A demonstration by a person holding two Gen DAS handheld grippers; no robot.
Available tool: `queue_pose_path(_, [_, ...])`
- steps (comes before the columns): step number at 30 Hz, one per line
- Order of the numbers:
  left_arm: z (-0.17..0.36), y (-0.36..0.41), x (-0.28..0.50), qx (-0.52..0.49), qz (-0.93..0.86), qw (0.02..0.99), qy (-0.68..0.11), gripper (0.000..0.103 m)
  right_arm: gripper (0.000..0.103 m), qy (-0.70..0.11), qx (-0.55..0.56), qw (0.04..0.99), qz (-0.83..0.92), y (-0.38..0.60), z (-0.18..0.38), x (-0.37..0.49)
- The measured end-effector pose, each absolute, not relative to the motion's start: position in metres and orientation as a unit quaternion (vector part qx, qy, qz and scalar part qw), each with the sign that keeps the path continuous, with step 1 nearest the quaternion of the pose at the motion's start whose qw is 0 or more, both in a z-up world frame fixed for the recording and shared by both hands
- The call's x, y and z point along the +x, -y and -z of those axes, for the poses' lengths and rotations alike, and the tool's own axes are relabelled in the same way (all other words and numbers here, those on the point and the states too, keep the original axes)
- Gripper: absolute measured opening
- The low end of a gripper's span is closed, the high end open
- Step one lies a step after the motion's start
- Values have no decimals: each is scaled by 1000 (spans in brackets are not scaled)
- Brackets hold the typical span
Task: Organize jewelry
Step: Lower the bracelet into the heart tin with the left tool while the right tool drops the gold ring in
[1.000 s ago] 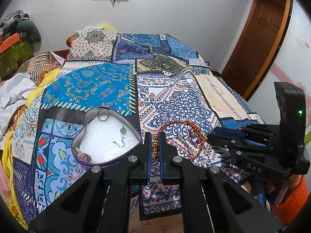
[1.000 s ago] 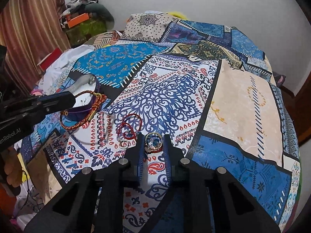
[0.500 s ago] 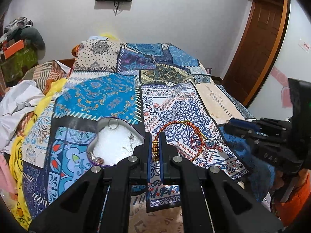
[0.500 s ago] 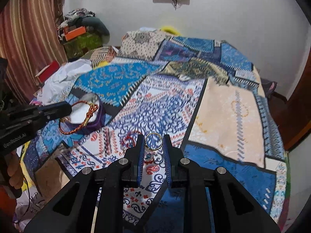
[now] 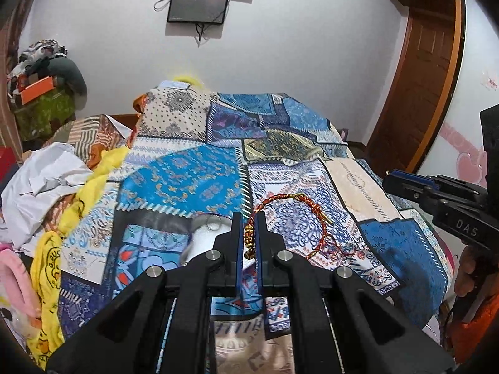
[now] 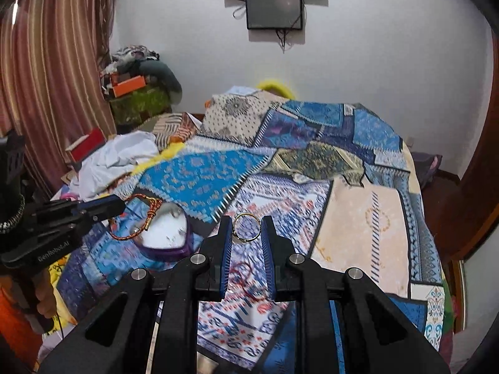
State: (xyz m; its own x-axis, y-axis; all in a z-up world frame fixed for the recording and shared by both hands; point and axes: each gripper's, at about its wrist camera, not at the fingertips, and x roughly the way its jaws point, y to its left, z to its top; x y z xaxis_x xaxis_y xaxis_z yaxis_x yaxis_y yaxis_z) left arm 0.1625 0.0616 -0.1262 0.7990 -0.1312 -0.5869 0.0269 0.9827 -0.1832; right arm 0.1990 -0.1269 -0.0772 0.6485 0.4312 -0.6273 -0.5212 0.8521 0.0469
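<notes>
Jewelry hangs from both tools, above the patchwork bedspread point(image 6: 368, 218). The left gripper point(image 5: 248, 218) has its jaws pressed on the beaded clasp of a red-and-gold cord bracelet point(image 5: 315, 208), whose loop swings out to the right of the fingers. The right gripper point(image 6: 246, 222) pinches a thin gold ring point(image 6: 246, 227) lightly between its tips, the hoop upright and facing the camera.

Both pieces likely belong in the heart-shaped purple box point(image 6: 165, 237) with its white lining. It lies low and left of the right tool's jaws, and directly under the left tool, which hides most of it in its own view. So the left side is nearer: the bracelet can simply be lowered, while the ring must travel left and down.

Compared with a second ago, both tools have risen well clear of the cloth, the ring is lifted off the bed, and the red string piece point(image 6: 246, 280) is left lying there.
</notes>
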Motion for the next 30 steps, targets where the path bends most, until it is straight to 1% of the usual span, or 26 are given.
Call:
queue_pose_path(12, [133, -104, 158, -94, 9, 946, -310, 5, 17, -320, -74, 894, -306, 77, 76, 200])
queue_pose_path(19, [157, -119, 165, -104, 3, 936, -336, 5, 17, -340, -83, 876, -331, 43, 94, 206])
queue_pose_path(30, [192, -114, 192, -105, 26, 921, -373, 5, 17, -387, -87, 848, -351, 13, 126, 218])
